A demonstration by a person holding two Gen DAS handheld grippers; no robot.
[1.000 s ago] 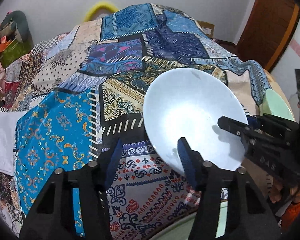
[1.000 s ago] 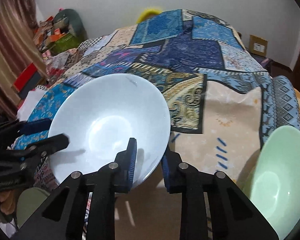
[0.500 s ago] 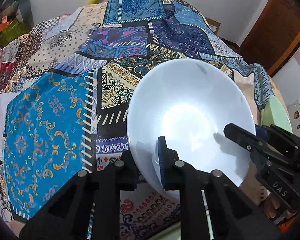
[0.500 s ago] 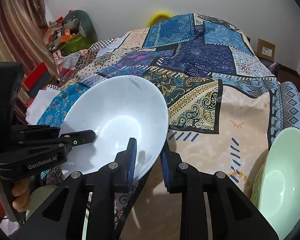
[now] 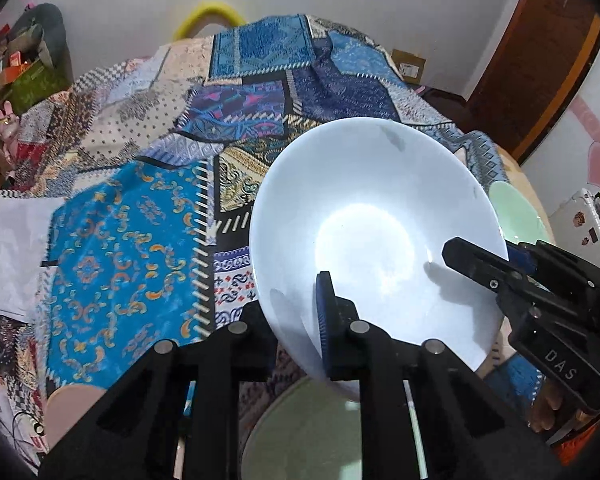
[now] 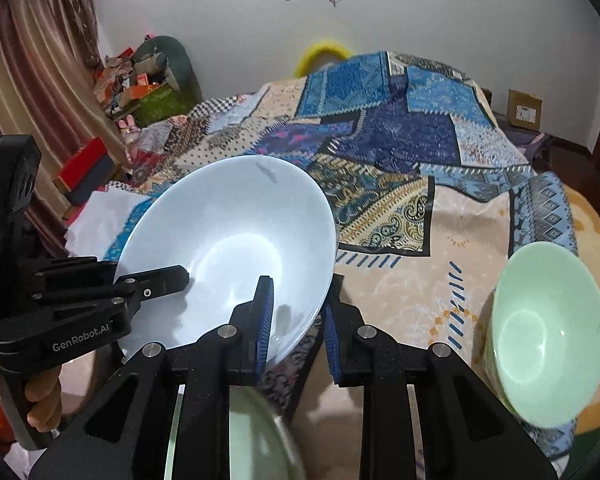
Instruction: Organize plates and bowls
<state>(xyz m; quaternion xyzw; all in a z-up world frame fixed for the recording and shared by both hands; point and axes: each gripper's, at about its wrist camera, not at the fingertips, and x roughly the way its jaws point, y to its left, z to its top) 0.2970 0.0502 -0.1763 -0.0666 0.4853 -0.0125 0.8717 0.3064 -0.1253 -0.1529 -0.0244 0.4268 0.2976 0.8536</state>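
Observation:
A large white bowl [image 5: 376, 232] [image 6: 228, 248] hangs tilted above the patchwork bedspread, gripped from two sides. My left gripper [image 5: 300, 320] is shut on its near rim, one blue pad inside the bowl and the other finger under it. My right gripper [image 6: 296, 320] is shut on the opposite rim, again with one pad inside and one outside. Each gripper shows in the other's view: the right one [image 5: 500, 268], the left one [image 6: 156, 280]. A pale green dish [image 5: 308, 432] [image 6: 256, 436] lies directly below the white bowl. A second green bowl [image 6: 548, 332] [image 5: 516, 216] stands at the right.
The patchwork bedspread [image 5: 132, 232] covers the whole work surface. A white cloth [image 5: 8, 248] lies at its left edge. Boxes and clutter [image 6: 140, 84] pile up by the far left wall. A person's hand [image 6: 40, 400] holds the left gripper's handle.
My left gripper went from open to shut on the white bowl's rim. Both grippers then rose with the bowl, and the green dish came into view beneath it.

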